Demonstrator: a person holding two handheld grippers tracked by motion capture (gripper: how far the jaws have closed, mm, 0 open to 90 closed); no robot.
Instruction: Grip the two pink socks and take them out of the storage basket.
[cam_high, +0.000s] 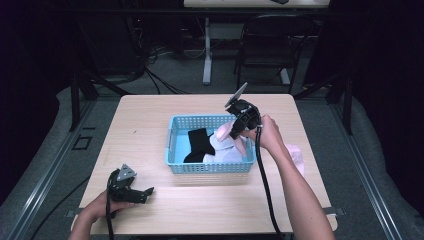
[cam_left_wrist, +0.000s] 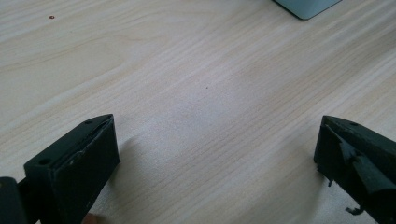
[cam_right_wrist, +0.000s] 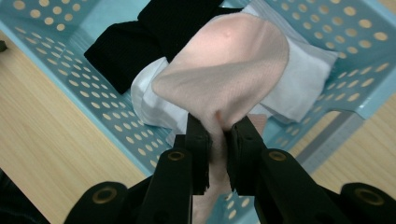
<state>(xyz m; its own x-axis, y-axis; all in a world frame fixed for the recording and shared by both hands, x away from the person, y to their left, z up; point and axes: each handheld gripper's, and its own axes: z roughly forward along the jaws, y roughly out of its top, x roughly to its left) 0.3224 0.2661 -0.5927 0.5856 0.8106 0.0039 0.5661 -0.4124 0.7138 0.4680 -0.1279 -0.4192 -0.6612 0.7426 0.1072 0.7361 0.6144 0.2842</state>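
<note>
A light blue perforated basket (cam_high: 175, 131) (cam_right_wrist: 65, 65) stands mid-table with a black cloth (cam_high: 199, 141) (cam_right_wrist: 140, 37) and a white cloth (cam_high: 225, 154) (cam_right_wrist: 299, 79) inside. My right gripper (cam_high: 235, 131) (cam_right_wrist: 217, 135) hovers over the basket's right side, shut on a pink cloth (cam_high: 226, 131) (cam_right_wrist: 229, 70) that hangs above the others. My left gripper (cam_high: 146, 192) (cam_left_wrist: 215, 154) rests open on the bare tabletop near the front left, nothing between its jaws.
Another pink cloth (cam_high: 296, 155) lies on the table right of the basket, behind the right forearm. A corner of the basket (cam_left_wrist: 306, 7) shows ahead of the left gripper. A chair (cam_high: 270, 40) and table legs stand beyond the far edge.
</note>
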